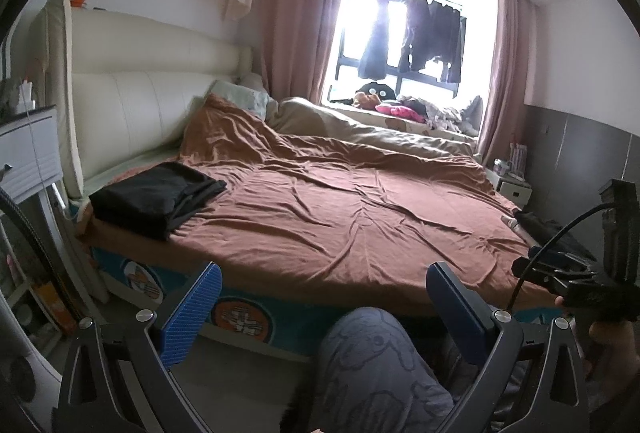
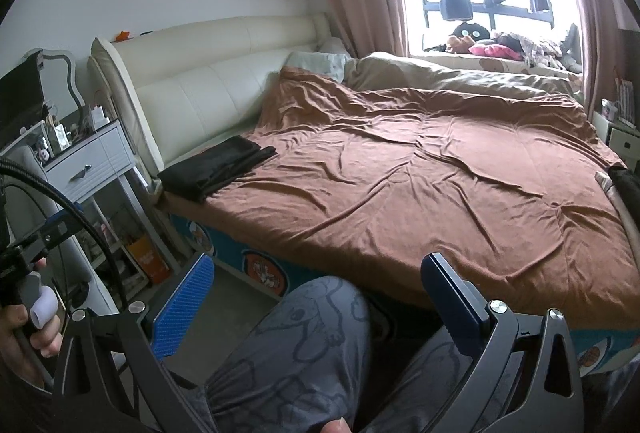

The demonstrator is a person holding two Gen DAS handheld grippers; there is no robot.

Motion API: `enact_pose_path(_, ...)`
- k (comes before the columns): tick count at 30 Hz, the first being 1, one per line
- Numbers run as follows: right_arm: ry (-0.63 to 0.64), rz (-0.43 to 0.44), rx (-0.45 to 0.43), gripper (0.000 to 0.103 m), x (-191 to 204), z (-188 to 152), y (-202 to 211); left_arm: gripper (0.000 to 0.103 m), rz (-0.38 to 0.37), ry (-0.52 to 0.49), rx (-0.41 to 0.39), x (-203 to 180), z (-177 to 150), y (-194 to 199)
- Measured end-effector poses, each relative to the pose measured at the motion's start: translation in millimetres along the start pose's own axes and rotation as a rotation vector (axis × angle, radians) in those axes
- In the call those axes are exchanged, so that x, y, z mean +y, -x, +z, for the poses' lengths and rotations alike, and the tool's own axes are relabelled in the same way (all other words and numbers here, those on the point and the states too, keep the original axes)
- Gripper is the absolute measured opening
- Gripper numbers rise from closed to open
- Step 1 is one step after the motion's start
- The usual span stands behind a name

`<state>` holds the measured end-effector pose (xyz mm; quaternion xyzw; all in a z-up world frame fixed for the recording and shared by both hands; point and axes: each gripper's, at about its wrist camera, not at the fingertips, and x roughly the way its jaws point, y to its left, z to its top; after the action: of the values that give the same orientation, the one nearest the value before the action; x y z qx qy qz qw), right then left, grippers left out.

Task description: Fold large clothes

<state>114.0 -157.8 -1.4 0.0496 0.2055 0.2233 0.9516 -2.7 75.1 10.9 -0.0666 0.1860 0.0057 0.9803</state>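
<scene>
1. At the far left of both views a white nightstand [image 2: 90, 163] stands beside the bed, its drawer front facing the room; small items crowd its top in the right wrist view.
2. Left of centre, a folded black garment [image 1: 154, 199] lies on the brown sheet [image 1: 340, 217] at the bed's near corner, just below the cream padded headboard [image 1: 152, 105]. Its long axis runs from lower left to upper right of the frame, and its layered edges show at the upper right end. Nothing touches it.
3. Along the bottom of the left wrist view, the left gripper [image 1: 324, 307] hangs off the bed's near edge with its blue-padded jaws spread wide and nothing between them; a knee in grey printed trousers [image 1: 372, 361] fills the gap below.
4. In the right wrist view, the right gripper [image 2: 318, 297] is likewise held short of the mattress, jaws wide apart and empty, above the same trousers.
5. Centre frame, the brown sheet is wrinkled across the whole mattress; a beige duvet [image 1: 372, 131] is bunched along the far side.
6. Upper right of centre, dark clothes [image 1: 434, 35] hang in a bright window between pink curtains [image 1: 300, 17], with soft toys [image 1: 394, 103] on the sill.
7. At the right edge of the left wrist view, a hand [image 1: 612, 345] grips the other tool's handle; another dark cloth [image 1: 554, 233] lies on the bed's right corner.
</scene>
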Motion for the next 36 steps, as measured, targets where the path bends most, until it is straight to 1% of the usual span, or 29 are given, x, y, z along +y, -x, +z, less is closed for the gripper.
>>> enact_pose_path(24, -0.017, 0.005, 0.019, 0.103, 1.8, -3.0, -4.4, 0.103, -0.016, -0.008, 0.034, -5.6, -7.1, -8.4)
enact_pose_path(33, -0.019, 0.006, 0.02, 0.103, 2.3, -3.7, -3.1, 0.103, -0.009, -0.012, 0.035, -6.8, -6.5, -7.6)
enact_pose_path(36, -0.023, 0.008, 0.022, 0.103, 0.6, -3.6, -3.0, 0.103, -0.018, -0.011, 0.034, -6.7, -5.8, -7.4)
